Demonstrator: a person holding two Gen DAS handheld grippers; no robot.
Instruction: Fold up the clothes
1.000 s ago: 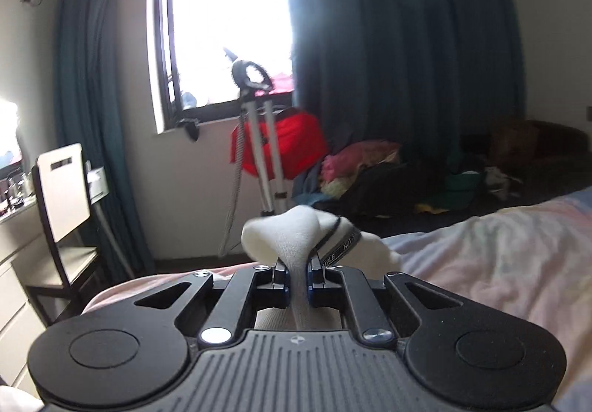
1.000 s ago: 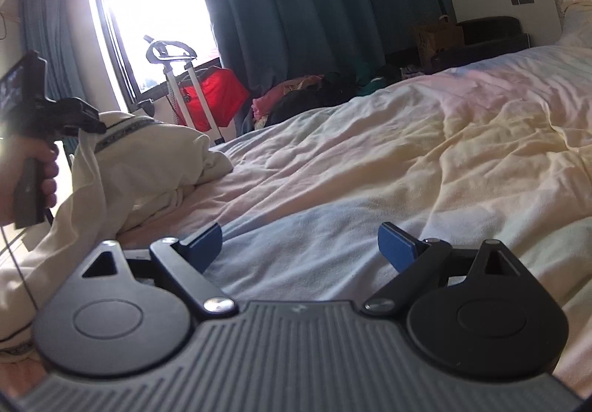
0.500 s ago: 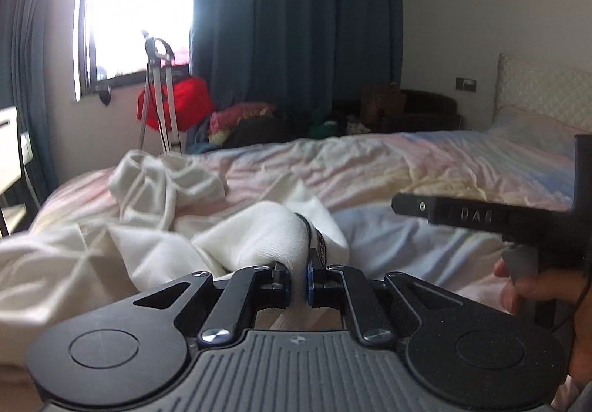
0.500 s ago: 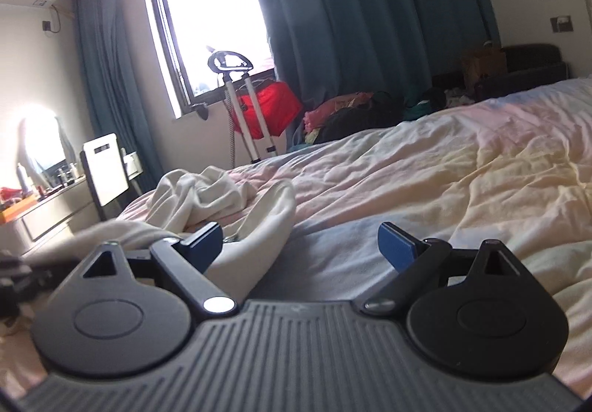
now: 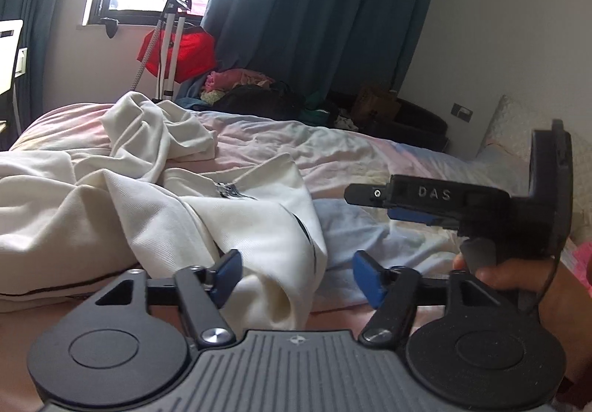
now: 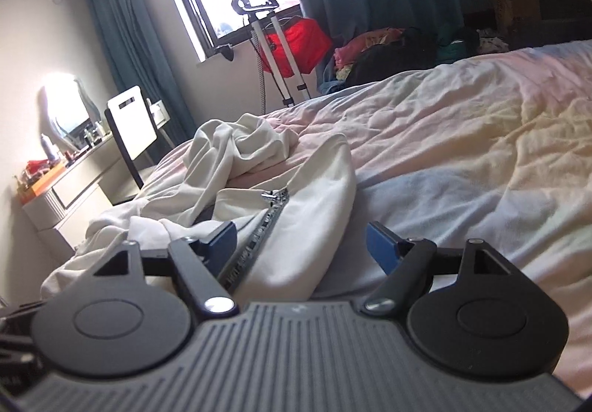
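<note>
White zip-up garment (image 5: 155,205) rumpled on bed (image 5: 370,160), toward its window-side edge; zipper (image 6: 259,230) exposed. Left gripper (image 5: 296,277) opening, fold of cloth between jaws, unpinched; right gripper (image 6: 301,245) closing, spread over garment edge, not pressing.

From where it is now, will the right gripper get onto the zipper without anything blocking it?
Probably yes. The right gripper, its jaws closing, already has the white garment between them, and the zipper lies exposed on top by its left finger, nothing covering it.
</note>
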